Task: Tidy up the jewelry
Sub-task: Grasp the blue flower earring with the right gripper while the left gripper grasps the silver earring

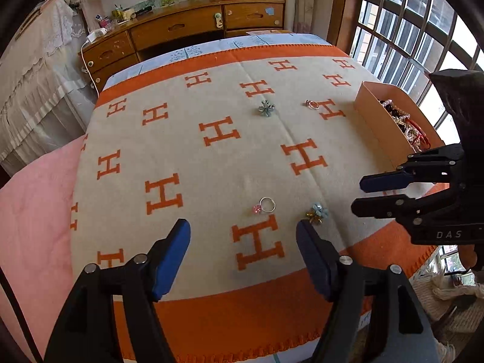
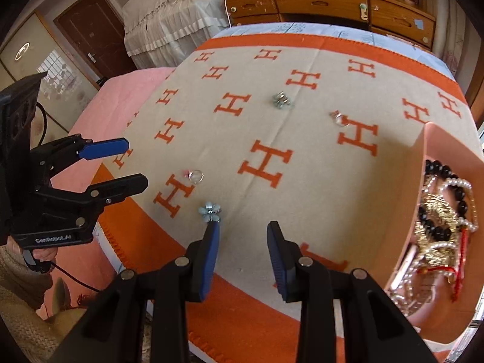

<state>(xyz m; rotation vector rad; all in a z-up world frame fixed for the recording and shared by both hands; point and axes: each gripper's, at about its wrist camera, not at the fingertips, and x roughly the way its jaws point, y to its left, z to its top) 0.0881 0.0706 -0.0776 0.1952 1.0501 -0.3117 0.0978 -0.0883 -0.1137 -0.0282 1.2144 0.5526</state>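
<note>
flower brooch (image 2: 209, 210) just ahead of right gripper (image 2: 243, 242) jaws

Box (image 2: 423, 151): cut off by the right edge in the right wrist view; its far wall is out of sight.
Bracelets (image 2: 438, 211): tangled in a heap, so a count is impossible.
Far ring (image 2: 340, 118): blurred, the stone perhaps clear, too small to tell.
Near ring (image 2: 195, 176): smeared, the pink stone barely readable.
Flower clip (image 1: 316, 213): partly hidden behind the left gripper (image 1: 243, 239) fingertip.
</note>
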